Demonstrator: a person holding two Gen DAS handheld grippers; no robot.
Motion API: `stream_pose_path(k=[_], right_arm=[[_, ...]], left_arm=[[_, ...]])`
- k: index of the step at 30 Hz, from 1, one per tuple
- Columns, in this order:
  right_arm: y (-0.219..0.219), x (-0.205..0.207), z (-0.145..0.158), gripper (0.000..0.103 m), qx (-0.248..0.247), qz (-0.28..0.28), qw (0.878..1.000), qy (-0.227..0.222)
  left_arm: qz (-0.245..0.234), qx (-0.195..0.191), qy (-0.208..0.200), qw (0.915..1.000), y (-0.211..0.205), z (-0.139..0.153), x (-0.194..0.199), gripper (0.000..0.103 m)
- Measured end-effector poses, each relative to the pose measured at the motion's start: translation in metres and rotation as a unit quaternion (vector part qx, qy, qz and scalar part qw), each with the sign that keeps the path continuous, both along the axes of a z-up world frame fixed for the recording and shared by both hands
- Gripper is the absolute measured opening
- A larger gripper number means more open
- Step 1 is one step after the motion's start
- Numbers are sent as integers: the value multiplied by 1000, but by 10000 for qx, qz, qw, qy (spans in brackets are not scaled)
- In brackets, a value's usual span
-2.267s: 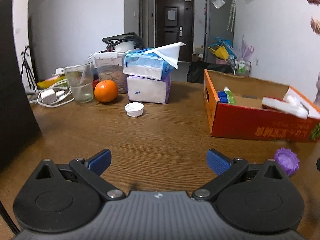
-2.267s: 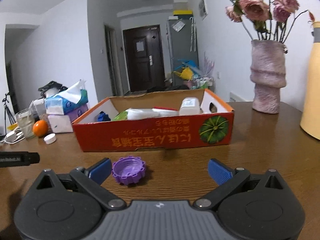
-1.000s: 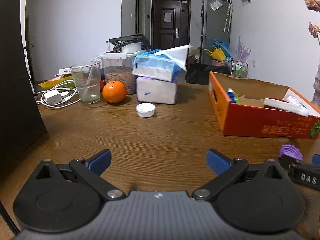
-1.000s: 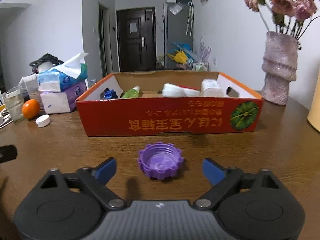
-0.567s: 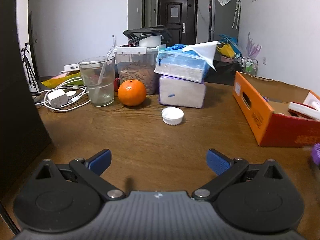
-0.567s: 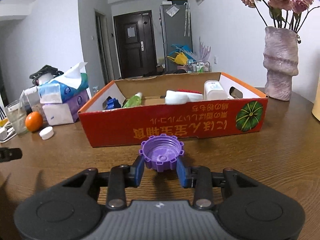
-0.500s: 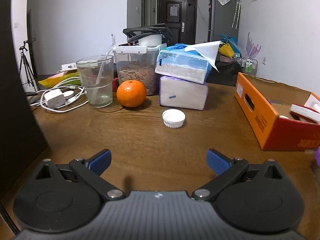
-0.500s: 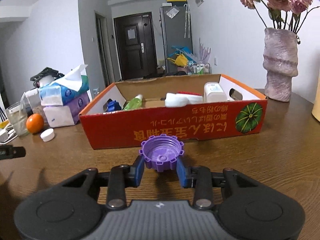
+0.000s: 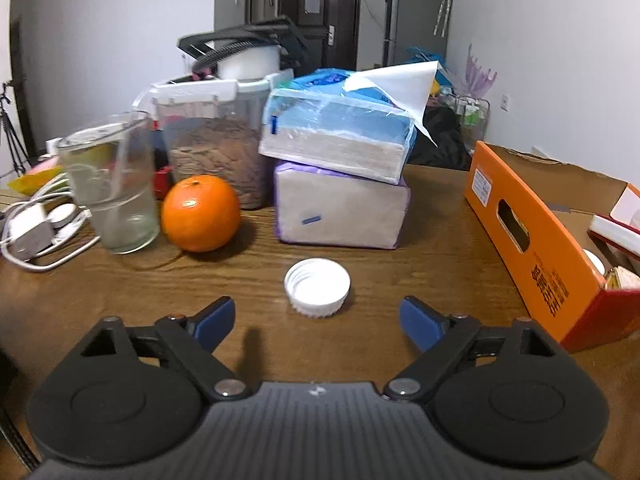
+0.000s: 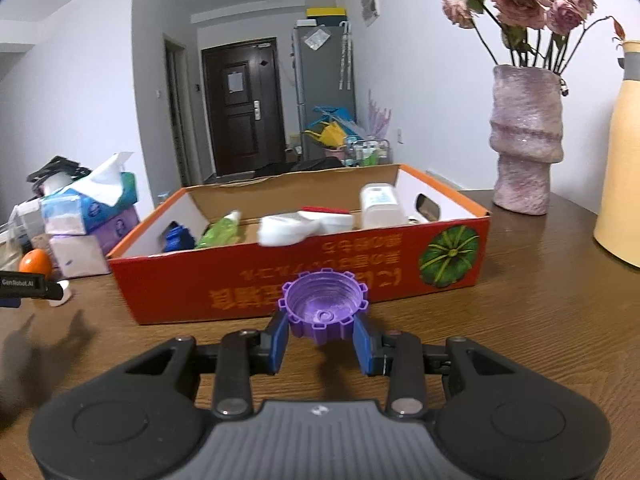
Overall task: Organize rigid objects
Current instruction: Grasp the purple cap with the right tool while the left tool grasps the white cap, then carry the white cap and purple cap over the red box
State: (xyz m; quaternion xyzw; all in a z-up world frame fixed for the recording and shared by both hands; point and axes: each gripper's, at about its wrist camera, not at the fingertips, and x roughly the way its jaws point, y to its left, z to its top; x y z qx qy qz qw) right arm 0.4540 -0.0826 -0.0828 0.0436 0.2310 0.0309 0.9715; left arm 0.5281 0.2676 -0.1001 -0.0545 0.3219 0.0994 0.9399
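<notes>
The purple cap (image 10: 323,309), pinched in the right gripper (image 10: 322,340) just before the red cardboard box (image 10: 256,288), could pop loose from its ridged rim. The left gripper (image 9: 316,320), jaws closing around the white cap (image 9: 317,287) without touching it, may skid it toward the tissue packs (image 9: 340,184).

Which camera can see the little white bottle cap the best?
The left wrist view. There the round white plastic cap lies open side up on the brown wooden table, just ahead of the closing left gripper, not yet between its pads. The right wrist view shows only a sliver at its left edge, behind a black bar.
</notes>
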Motion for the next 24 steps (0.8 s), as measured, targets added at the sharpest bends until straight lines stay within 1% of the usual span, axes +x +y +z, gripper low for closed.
stream_pose_path(k=[1,2,3,4,5,6,8,12,18,22,24], right_arm=[[-1,1,0,34,-7,-26,10000,3],[-2,2,-1,34,-17,-48,10000,6],[-3,4,-1,34,-28,-60,10000,14],[-4,5,-2,34,-41,-69,10000,17],[-4,5,-2,34,-58,-73,10000,20],[-4,6,-3,34,-72,-75,9999,19],[-4,7,-3,34,-93,-74,9999,20],[-4,8,-4,34,-101,-50,9999,34],[-2,8,-3,34,-94,62,9999,5],[-1,7,-2,34,-85,161,9998,-21],[1,7,-1,34,-91,213,9997,-40]], left_arm=[[-39,-53,32,10000,1,-1,5,90],[-86,-112,81,9999,3,-3,11,87],[-108,-140,129,9998,4,-5,16,80],[-134,-153,165,9997,5,-6,20,77],[-161,-161,193,9996,6,-7,24,68],[-196,-170,221,9994,6,-8,27,57],[-245,-169,255,9992,7,-10,31,41],[-283,-262,188,9991,9,-10,29,41],[-89,-147,-4,9999,9,-3,18,41],[131,13,-164,9998,11,2,6,41],[238,20,-192,9995,13,4,0,41]])
